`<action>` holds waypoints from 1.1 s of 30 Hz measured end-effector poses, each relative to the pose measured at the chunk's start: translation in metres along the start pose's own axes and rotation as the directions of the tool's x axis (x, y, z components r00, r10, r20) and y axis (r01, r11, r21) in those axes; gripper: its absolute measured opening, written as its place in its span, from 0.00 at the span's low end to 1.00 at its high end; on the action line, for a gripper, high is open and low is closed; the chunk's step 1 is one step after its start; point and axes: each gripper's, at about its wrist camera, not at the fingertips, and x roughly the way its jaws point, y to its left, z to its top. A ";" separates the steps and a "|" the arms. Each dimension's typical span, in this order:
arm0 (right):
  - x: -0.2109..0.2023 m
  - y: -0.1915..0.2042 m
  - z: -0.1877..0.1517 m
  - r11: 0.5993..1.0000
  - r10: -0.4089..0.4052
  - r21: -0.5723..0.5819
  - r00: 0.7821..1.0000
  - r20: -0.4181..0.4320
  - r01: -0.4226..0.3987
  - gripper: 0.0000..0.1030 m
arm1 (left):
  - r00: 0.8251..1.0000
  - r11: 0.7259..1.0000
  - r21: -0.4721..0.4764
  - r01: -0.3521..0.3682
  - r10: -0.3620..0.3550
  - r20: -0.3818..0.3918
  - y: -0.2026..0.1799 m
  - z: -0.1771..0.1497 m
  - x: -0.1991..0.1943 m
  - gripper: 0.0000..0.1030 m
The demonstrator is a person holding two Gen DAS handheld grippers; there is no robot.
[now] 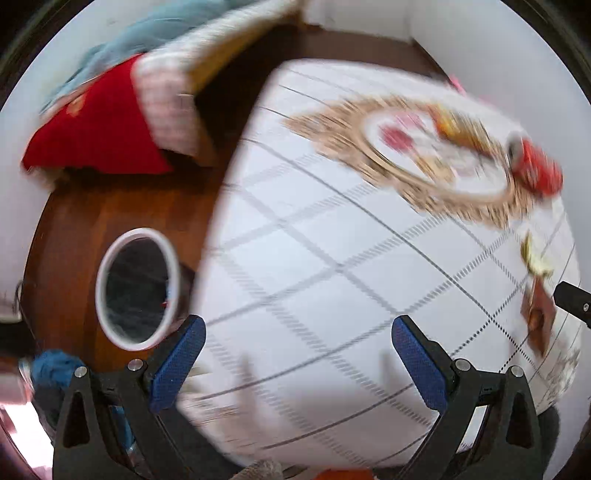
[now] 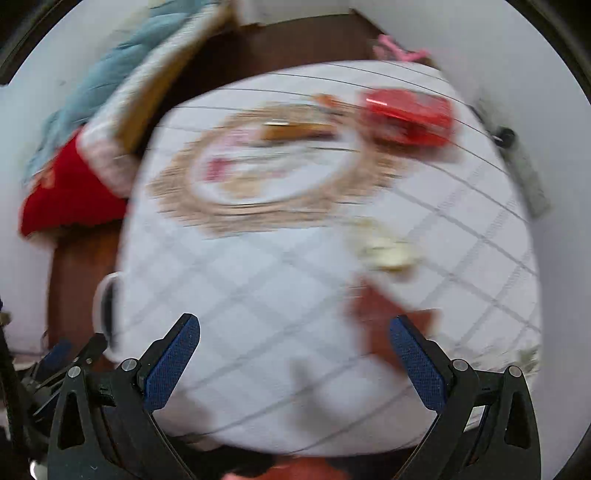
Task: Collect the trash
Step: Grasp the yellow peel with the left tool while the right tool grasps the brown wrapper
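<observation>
A white checked tablecloth covers the table. On it lie a crushed red can, a pale crumpled scrap and a brown wrapper. A white-rimmed trash bin stands on the floor left of the table. My left gripper is open and empty above the cloth. In the right wrist view, blurred, the red can, pale scrap and brown wrapper show. My right gripper is open and empty; the wrapper lies by its right finger.
A plate on a woven placemat sits at the table's far side, also in the right wrist view. A red cushion and blue cloth lie on a seat at the left. The floor is brown wood.
</observation>
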 end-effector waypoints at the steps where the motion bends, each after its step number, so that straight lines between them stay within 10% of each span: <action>1: 0.009 -0.010 0.001 0.999 -0.025 -0.026 1.000 -0.011 0.025 1.00 | 1.000 0.999 0.032 -0.001 0.001 -0.009 -0.014 0.001 0.008 1.00; 9: 0.053 -0.024 -0.004 0.977 -0.076 -0.205 0.995 -0.064 0.062 0.99 | 0.999 0.992 0.122 -0.011 0.015 -0.036 -0.063 0.004 0.028 1.00; 14: 0.053 -0.032 -0.014 0.977 -0.097 -0.196 0.994 -0.042 0.087 0.65 | 0.999 0.990 0.138 -0.011 0.016 -0.037 -0.071 0.000 0.027 1.00; 33: 0.019 -0.196 -0.012 0.956 -0.104 0.276 0.995 -0.008 0.103 0.64 | 0.956 0.890 0.352 0.292 -0.279 -0.088 -0.237 0.036 0.028 0.99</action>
